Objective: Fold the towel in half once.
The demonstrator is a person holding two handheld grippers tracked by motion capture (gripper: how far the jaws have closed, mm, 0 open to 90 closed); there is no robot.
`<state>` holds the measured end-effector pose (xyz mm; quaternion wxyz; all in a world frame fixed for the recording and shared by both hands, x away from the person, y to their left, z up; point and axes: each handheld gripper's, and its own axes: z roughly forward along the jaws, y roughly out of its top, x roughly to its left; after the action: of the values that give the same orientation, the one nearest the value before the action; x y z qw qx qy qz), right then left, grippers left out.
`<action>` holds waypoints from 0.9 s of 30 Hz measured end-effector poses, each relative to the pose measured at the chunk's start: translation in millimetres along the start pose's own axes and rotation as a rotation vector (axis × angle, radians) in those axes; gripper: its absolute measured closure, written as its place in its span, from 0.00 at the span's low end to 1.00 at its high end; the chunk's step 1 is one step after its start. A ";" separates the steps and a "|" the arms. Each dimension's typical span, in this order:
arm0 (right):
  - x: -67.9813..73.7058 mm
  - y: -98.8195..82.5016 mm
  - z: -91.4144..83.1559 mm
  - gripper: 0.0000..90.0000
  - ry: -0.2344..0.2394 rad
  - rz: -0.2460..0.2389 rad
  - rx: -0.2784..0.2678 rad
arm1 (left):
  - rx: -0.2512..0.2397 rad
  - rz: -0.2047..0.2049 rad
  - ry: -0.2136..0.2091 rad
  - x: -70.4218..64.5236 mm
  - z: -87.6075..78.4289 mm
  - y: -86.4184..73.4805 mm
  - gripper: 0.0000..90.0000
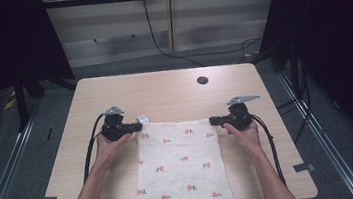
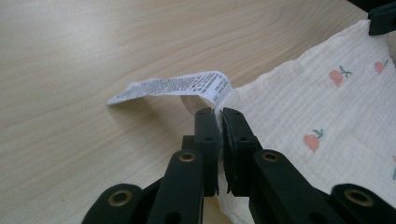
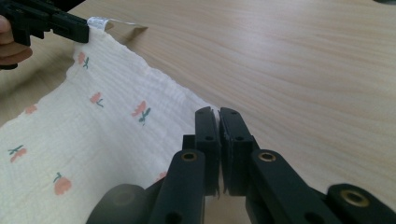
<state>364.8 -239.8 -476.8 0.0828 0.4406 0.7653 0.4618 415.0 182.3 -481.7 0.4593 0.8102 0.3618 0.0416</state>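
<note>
**On the table's near half: cloth pinched at both far corners**

On the table [image 1: 163,88], in the high view, the cloth [image 1: 182,164] lies flat and square, its near edge at the table's 6 o'clock rim. The left gripper [image 1: 137,127] sits at the cloth's 10 o'clock corner and the right gripper [image 1: 214,121] at its 2 o'clock corner, each pointing inward along the far hem. A small tag [image 1: 143,118] sticks out at 12 o'clock from the left corner. A dark hole [image 1: 202,80] lies well apart, toward the table's 1 o'clock.

In the left gripper view, the left gripper [image 2: 219,112] has its jaws pressed together on the cloth's [image 2: 322,112] corner; a sliver of white fabric shows between the pads. The tag [image 2: 177,86] curls away toward 10 o'clock, just past the jaw tips. The cloth spreads from the tips toward 3 o'clock.

In the right gripper view, the right gripper [image 3: 218,112] is likewise clamped on the cloth's [image 3: 93,135] corner, with the fabric running off toward 9 o'clock to the far left gripper [image 3: 84,30] and the tag [image 3: 100,22].

By its crinkled weave the cloth looks light, soft and limp: it will likely sag in the middle and drape when lifted, and may slip from a shallow bite. The corners look like the best hold, fabric deep in the pads rather than the flimsy tag.
</note>
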 end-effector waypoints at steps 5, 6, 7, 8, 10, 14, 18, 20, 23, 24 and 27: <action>3.1 9.6 -6.9 0.97 0.001 -0.014 -0.022 | -0.042 0.008 -0.013 -5.7 -11.0 8.6 0.95; 3.7 12.7 -9.0 0.97 0.004 -0.020 -0.028 | -0.048 0.009 -0.016 -5.6 -12.7 9.7 0.95; 4.5 14.7 -10.3 0.97 0.004 -0.019 -0.031 | -0.051 0.009 -0.012 -5.1 -15.2 11.3 0.95; 5.2 17.1 -11.7 0.97 0.004 -0.025 -0.035 | -0.060 0.002 -0.009 -4.2 -18.4 13.2 0.95; 7.1 21.7 -14.4 0.97 0.003 -0.034 -0.041 | -0.078 -0.009 -0.017 -3.4 -23.2 15.6 0.95; 9.7 29.9 -20.1 0.97 0.008 -0.047 -0.047 | -0.095 0.002 -0.030 -4.7 -29.7 19.6 0.95; 11.3 36.4 -25.6 0.97 0.022 -0.049 -0.066 | -0.121 -0.010 -0.040 -9.5 -35.2 25.4 0.95; 12.1 38.7 -27.6 0.97 0.025 -0.052 -0.073 | -0.132 -0.020 -0.050 -10.5 -36.4 28.7 0.95; 12.0 43.2 -32.4 0.98 0.022 -0.057 -0.081 | -0.139 -0.005 -0.045 -13.0 -38.9 35.8 0.95; 11.7 45.2 -35.0 0.98 0.026 -0.056 -0.087 | -0.146 -0.003 -0.043 -13.6 -39.9 38.4 0.95; 11.3 50.5 -39.4 0.98 0.021 -0.067 -0.089 | -0.159 -0.005 -0.046 -14.2 -41.2 46.5 0.95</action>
<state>367.3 -246.9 -412.2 0.1096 0.4059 0.7590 0.4971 413.6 188.1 -418.2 0.5305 0.7708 0.3490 0.0506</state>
